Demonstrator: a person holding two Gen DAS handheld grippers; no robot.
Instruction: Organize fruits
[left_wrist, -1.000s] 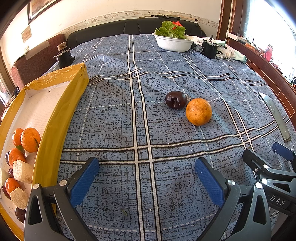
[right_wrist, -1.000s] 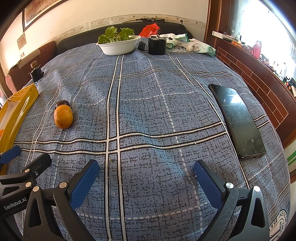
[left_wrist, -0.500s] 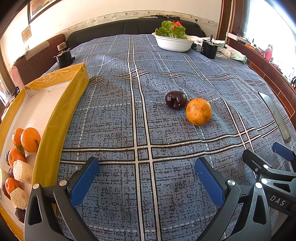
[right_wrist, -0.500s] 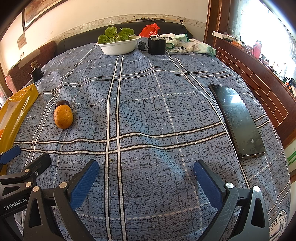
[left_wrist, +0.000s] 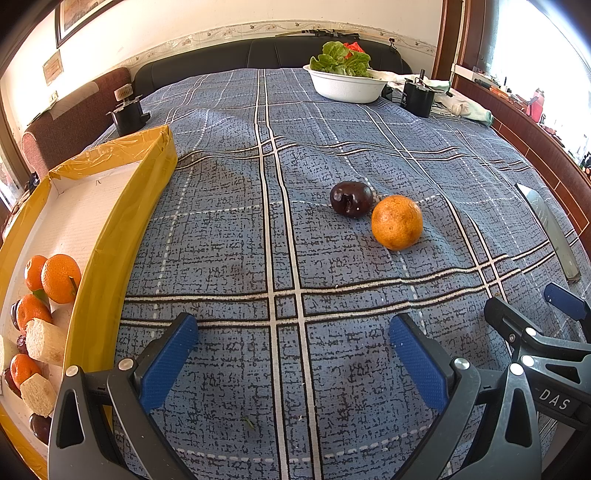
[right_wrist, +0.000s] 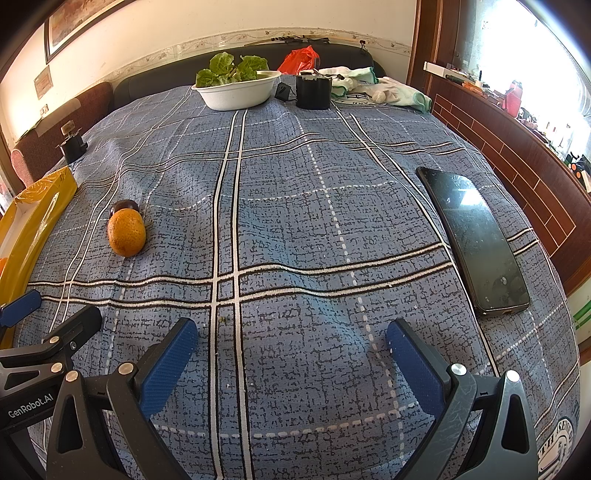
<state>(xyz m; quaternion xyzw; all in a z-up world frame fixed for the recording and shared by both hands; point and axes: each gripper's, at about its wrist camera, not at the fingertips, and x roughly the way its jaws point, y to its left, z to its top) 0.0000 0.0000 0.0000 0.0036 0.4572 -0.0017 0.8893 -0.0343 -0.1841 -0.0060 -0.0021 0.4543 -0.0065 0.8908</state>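
My left gripper (left_wrist: 293, 349) and right gripper (right_wrist: 291, 349) gape wide, empty; the dimpled round orange (left_wrist: 396, 222) touches a glossy dark-purple plum (left_wrist: 351, 198).

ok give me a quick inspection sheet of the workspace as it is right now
surface: blue plaid cloth, wrinkled, a few crumbs.
job's things: orange and dark plum touching, loose on the cloth; yellow tray at left holds oranges, plums and pale cut pieces.
clutter: phone, white bowl of lettuce, black can, red bag, towels, small black device.
grippers: left gripper and right gripper open, empty, low over the cloth.
cables: nothing seen.
surroundings: dark sofa back, wood sill.
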